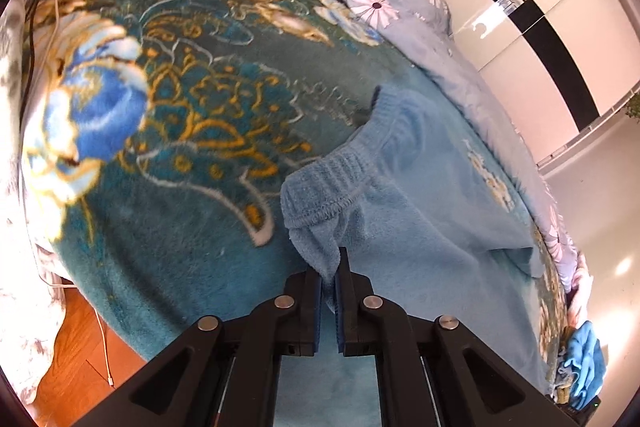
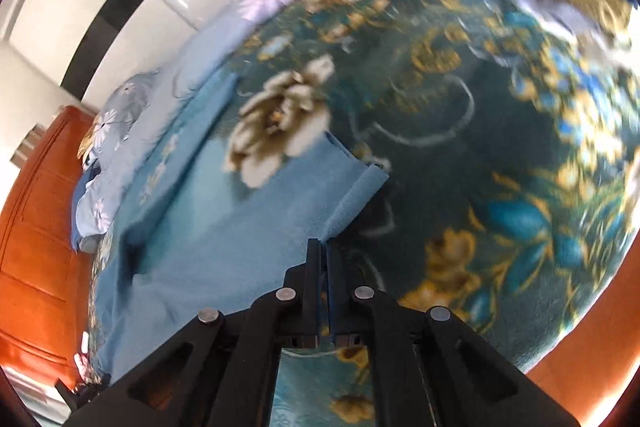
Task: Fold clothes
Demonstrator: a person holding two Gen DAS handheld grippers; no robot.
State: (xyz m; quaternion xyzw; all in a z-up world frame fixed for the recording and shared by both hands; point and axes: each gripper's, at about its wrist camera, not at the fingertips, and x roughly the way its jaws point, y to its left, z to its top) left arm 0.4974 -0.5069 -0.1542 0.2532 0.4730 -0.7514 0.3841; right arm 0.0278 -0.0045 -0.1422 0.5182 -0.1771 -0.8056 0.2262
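Both grippers (left (image 1: 329, 267), right (image 2: 323, 247)) are clamped tight on the light-blue fleece trousers (image 1: 420, 195).

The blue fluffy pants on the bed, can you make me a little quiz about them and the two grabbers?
1. True or false: the left gripper is shut on the pants near the stretchy waistband.
2. What do the pants lie on? A) a wooden floor B) a flowered blanket C) a chair
3. Fill in: the right gripper is shut on the pants' ____, the end away from the waistband.

Key:
1. True. Fabric is pinched between the closed jaws just below the waistband.
2. B.
3. Leg end (hem).
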